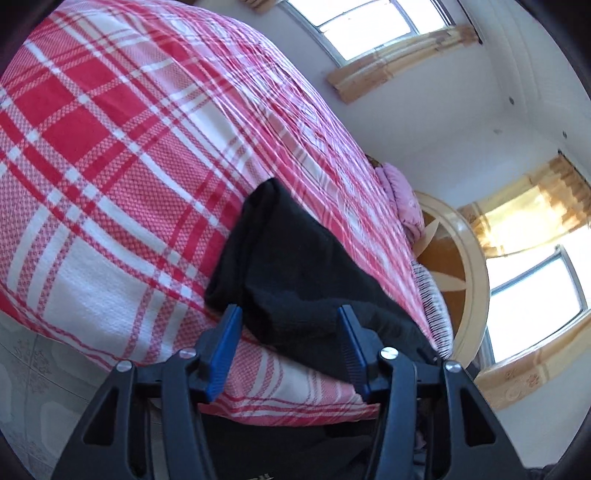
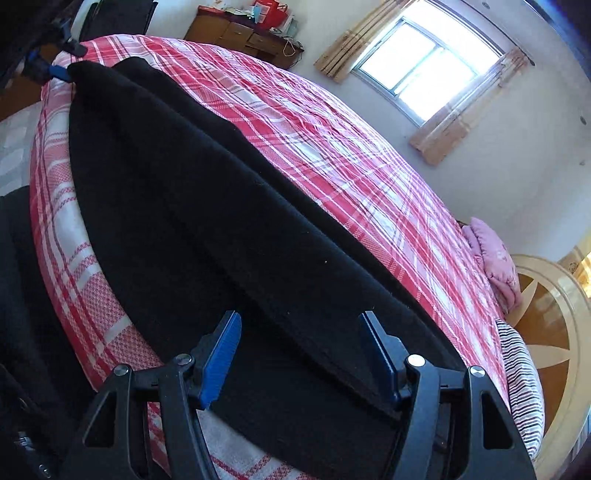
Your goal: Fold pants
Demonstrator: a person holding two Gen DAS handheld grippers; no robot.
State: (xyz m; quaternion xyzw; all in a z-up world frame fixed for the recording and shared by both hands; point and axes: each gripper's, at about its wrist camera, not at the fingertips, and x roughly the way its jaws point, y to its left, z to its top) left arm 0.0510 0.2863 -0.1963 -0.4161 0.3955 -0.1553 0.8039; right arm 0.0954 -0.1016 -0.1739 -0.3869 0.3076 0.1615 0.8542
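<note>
Black pants point(image 2: 207, 206) lie stretched along the near edge of a bed with a red and white plaid cover point(image 2: 332, 147). In the left wrist view one end of the pants point(image 1: 295, 266) lies between my open blue-padded fingers. My left gripper point(image 1: 290, 314) is open around that end, not clamped. My right gripper point(image 2: 301, 319) is open over the other end of the pants, with the cloth running under and between the fingers. The left gripper also shows in the right wrist view point(image 2: 55, 72), at the far end of the pants.
A pink pillow point(image 2: 495, 258) and a striped pillow point(image 2: 524, 384) lie at the head of the bed by a wooden headboard point(image 2: 554, 317). A wooden dresser point(image 2: 243, 33) stands past the foot. Windows with curtains point(image 2: 428, 62) are in the wall. Tiled floor point(image 1: 33, 376) is below the bed edge.
</note>
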